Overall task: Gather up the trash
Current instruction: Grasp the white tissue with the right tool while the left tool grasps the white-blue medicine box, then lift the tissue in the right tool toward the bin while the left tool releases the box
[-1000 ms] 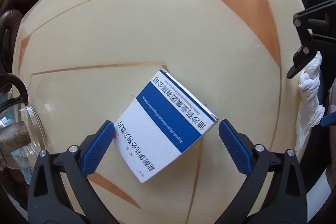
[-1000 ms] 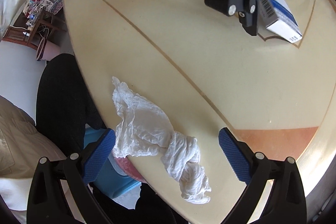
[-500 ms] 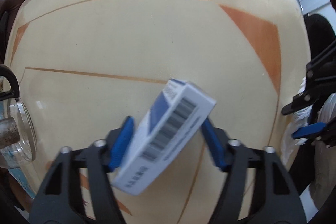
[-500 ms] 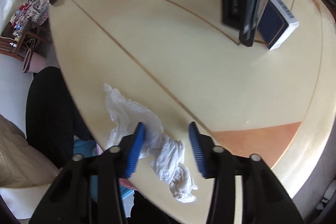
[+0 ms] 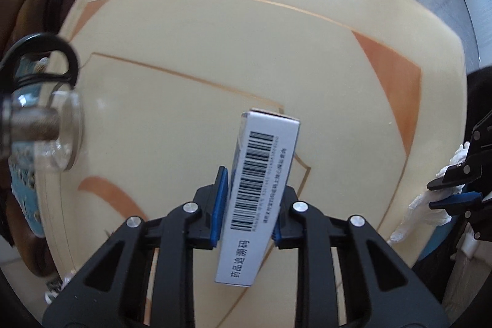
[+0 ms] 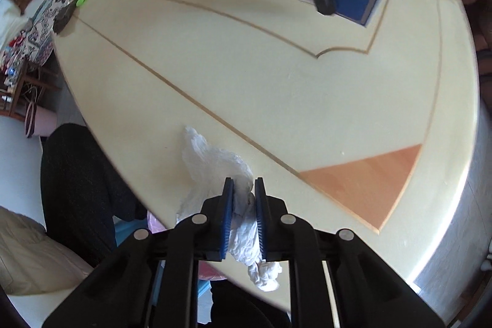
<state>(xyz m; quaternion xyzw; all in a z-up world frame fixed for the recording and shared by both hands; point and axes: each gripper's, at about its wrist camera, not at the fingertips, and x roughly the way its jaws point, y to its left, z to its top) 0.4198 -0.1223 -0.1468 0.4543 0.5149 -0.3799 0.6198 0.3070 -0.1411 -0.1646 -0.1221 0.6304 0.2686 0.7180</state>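
box (image 5: 261,189): between left gripper (image 5: 247,205) pads, above table (image 5: 215,51)
tissue (image 6: 215,168): table edge, 6 o'clock
teapot (image 5: 40,119): 9 o'clock

The medicine box (image 5: 261,192) hid most of the right-hand blue pad of the left gripper (image 5: 250,205), so only a sliver of that pad showed. In the right wrist view the same gripper's black body covered part of the box, and the lettering on that body was blurred. The small print beside the barcode was too fine to read. The glass pot (image 5: 46,125) was cut off by the left edge (its handle smeared). The crumpled tissue (image 6: 215,165) ran under the right gripper (image 6: 243,205), its lower end hanging past the table (image 6: 276,88) rim. Coloured bits on the patterned cloth (image 6: 46,14) were too small to identify.
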